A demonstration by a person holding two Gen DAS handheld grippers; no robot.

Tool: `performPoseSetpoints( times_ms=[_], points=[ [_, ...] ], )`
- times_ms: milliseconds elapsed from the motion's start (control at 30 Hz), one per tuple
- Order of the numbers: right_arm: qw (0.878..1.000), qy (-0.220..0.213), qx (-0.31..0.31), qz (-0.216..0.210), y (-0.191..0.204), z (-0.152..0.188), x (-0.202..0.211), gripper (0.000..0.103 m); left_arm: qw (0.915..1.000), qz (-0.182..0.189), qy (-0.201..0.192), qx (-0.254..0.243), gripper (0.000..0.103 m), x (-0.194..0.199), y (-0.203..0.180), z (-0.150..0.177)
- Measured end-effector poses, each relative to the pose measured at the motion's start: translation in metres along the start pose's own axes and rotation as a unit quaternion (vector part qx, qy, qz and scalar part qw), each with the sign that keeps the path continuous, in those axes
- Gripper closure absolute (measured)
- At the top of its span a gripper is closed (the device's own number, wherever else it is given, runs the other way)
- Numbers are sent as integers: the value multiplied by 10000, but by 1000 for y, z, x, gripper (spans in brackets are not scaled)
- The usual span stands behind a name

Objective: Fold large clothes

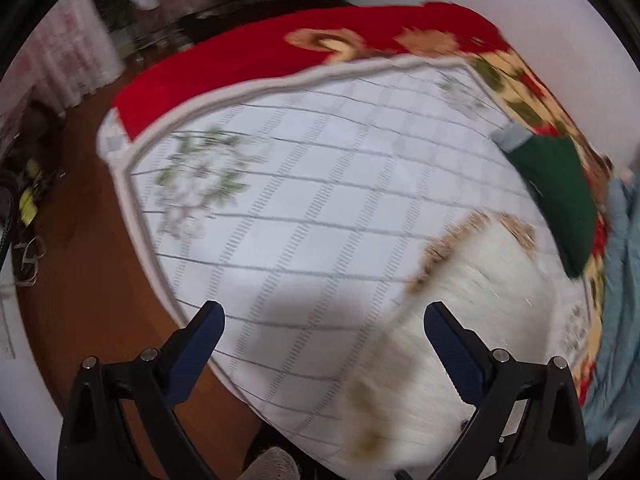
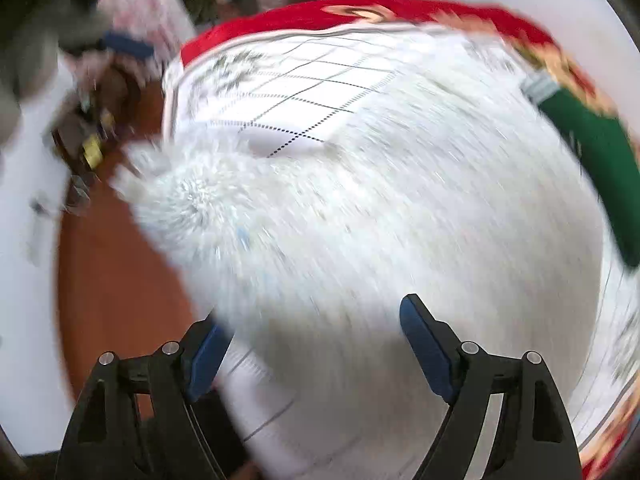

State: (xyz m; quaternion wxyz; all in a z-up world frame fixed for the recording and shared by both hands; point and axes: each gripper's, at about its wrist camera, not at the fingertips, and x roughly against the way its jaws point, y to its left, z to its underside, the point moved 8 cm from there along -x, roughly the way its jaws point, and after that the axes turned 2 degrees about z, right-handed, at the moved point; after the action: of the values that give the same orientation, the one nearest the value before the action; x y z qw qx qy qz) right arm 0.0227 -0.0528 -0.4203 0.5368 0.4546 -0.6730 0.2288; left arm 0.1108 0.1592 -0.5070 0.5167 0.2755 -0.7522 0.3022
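Observation:
A large fluffy white garment (image 2: 360, 208) lies spread over the bed's white checked quilt (image 1: 320, 184). In the left wrist view the garment (image 1: 460, 320) shows at lower right with a brownish patterned edge. My left gripper (image 1: 324, 316) is open and empty above the quilt's near edge, its right finger over the garment. My right gripper (image 2: 316, 320) is open and empty, low over the garment. Both views are motion-blurred.
A red patterned blanket (image 1: 248, 56) lies under the quilt at the far side. A dark green garment (image 1: 560, 192) lies at the bed's right, with pale blue cloth (image 1: 620, 280) beyond. Brown wooden floor (image 1: 100, 260) and clutter are at left.

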Motion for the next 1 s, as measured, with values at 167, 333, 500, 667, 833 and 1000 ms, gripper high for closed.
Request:
performPoseSetpoints(
  times_ms=[167,333,500,667,833,1000],
  points=[
    [9854,329,-1609,-448,-61,48,38,18,9976,34,572,-392,0,-41,-33,48],
    [9505,268,-3094,-55,-159,58,55,18,9860,-768,1308,-697,0,-120,-19,115],
    [9385,-47,-3452,61,-247,53,32,18,9884,-767,1136,-661,0,-111,-18,104],
    [8876,306,-3990,-2280,-272,31,-71,8,9880,-820,1070,-747,0,-101,-19,86],
    [8751,-244,-4224,-2348,-268,16,-71,49,9879,-952,892,-835,0,-90,-21,69],
    [7983,-809,-5700,-1770,-253,57,-17,55,9890,-964,610,-940,0,-70,-36,57]
  ],
)
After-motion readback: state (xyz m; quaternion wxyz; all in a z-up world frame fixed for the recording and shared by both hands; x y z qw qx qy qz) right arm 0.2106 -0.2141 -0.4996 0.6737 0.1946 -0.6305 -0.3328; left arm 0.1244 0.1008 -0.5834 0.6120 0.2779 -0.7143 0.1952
